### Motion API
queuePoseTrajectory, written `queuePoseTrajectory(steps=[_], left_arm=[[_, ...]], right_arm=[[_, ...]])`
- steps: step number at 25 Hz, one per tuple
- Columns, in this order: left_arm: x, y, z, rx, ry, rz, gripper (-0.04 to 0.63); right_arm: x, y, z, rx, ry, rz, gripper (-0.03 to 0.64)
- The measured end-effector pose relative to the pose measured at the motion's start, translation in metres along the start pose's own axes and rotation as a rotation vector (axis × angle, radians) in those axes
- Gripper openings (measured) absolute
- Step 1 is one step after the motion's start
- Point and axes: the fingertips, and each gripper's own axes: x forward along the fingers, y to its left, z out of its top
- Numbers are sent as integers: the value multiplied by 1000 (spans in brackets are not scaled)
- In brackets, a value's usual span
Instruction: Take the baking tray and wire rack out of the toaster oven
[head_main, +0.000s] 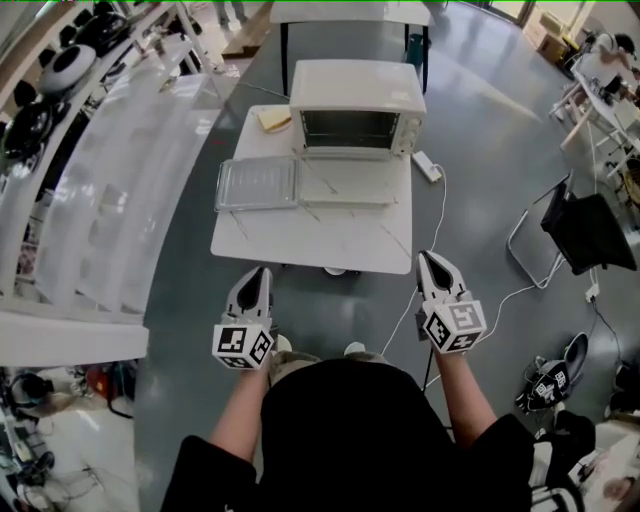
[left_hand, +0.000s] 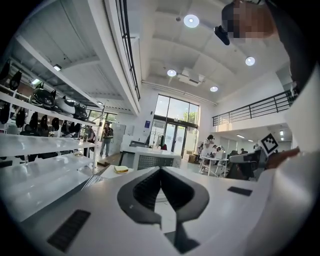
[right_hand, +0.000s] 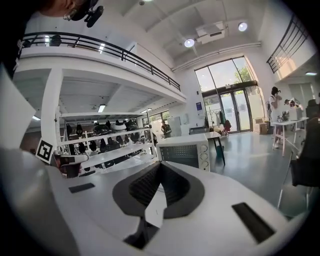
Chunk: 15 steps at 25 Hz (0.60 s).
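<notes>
The white toaster oven (head_main: 357, 110) stands at the back of a small white table (head_main: 310, 240), its door (head_main: 347, 182) folded down flat and its cavity dark. A shiny metal baking tray (head_main: 257, 184) lies on the table left of the door; I cannot make out a separate wire rack. My left gripper (head_main: 262, 272) and right gripper (head_main: 424, 258) hang shut and empty before the table's near edge, well short of the oven. The left gripper (left_hand: 161, 170) points at the oven (left_hand: 150, 159). The oven (right_hand: 184, 149) also shows past the right gripper (right_hand: 161, 165).
A yellow sponge-like block (head_main: 273, 119) lies left of the oven. A white power strip (head_main: 427, 166) sits at the table's right edge, its cable trailing to the floor. Long white shelves (head_main: 110, 200) run along the left, and a black chair (head_main: 585, 230) stands at the right.
</notes>
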Motion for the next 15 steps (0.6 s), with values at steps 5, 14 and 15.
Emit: queuePoseTrajectory(steps=[5,14,15], left_arm=[[-13,1,6,4,-16,29,20],[-27,-12,2,5,-20,26,20],[-28,-14,3,5,-25,26,20]], right_arm=[[-10,18,5,-80,-6,-22,23],[-25,34,5,-151,-28,-41,23],[-26,35,5,-161,-30,-34,23]])
